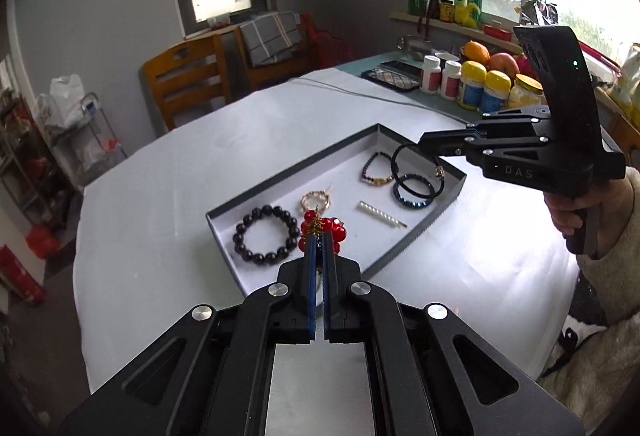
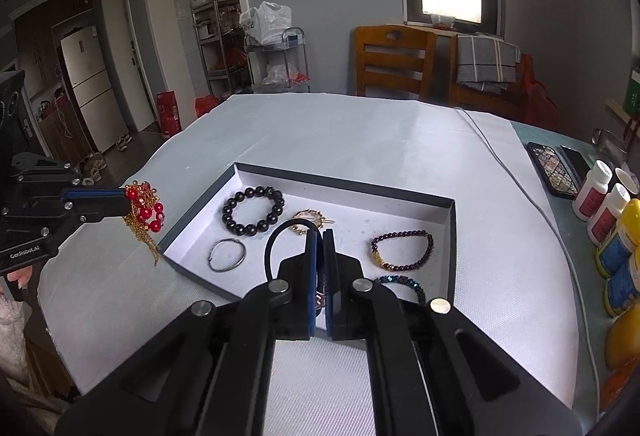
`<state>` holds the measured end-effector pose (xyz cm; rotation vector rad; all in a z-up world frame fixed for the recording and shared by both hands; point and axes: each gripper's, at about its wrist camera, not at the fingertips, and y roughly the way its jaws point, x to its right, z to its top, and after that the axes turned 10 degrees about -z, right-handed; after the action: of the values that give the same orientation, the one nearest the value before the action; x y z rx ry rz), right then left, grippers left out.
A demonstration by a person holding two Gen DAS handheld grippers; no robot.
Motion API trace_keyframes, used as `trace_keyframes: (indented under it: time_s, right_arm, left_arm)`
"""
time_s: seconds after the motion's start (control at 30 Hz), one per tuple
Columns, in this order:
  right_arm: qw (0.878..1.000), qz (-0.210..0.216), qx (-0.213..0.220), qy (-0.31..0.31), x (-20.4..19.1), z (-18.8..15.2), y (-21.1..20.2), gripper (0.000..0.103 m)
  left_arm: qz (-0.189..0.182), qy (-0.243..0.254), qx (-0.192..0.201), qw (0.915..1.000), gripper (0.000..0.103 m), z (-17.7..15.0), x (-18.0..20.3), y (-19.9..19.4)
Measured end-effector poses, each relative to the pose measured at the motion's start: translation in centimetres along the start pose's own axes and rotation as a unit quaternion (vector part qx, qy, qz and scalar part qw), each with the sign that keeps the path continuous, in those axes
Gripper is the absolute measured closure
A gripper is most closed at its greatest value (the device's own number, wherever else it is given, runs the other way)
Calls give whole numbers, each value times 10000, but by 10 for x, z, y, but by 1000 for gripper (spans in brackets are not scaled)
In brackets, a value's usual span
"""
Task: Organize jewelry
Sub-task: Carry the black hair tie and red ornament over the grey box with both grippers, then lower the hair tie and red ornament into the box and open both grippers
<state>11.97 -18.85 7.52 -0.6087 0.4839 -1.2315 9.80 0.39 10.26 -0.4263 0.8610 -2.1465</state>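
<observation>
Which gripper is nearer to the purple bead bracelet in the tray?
Right. The right gripper, shut on a black cord bracelet, hangs over the tray just beside the purple bead bracelet. The left gripper, holding a red bead piece, sits off the tray's far end.

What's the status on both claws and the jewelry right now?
Left claw shut on red bead piece. Right claw shut on black cord bracelet, over tray. Nothing blocking.
</observation>
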Motion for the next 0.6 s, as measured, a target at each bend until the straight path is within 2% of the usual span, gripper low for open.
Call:
trace_keyframes:
  time_s: [0.13, 0.27, 0.6]
  right_arm:
    - [9996, -89, -155, 205, 16, 11, 26, 100]
    - [9982, -381, -306, 342, 22, 20, 54, 100]
    - [9925, -883, -586, 610, 17, 18, 103, 100]
  left_arm:
    - [-40, -18, -62, 10000, 100, 18, -3, 28]
    - [-167, -143, -136, 9997, 100, 25, -5, 57]
    - [-324, -630, -515, 9962, 100, 1, -17, 120]
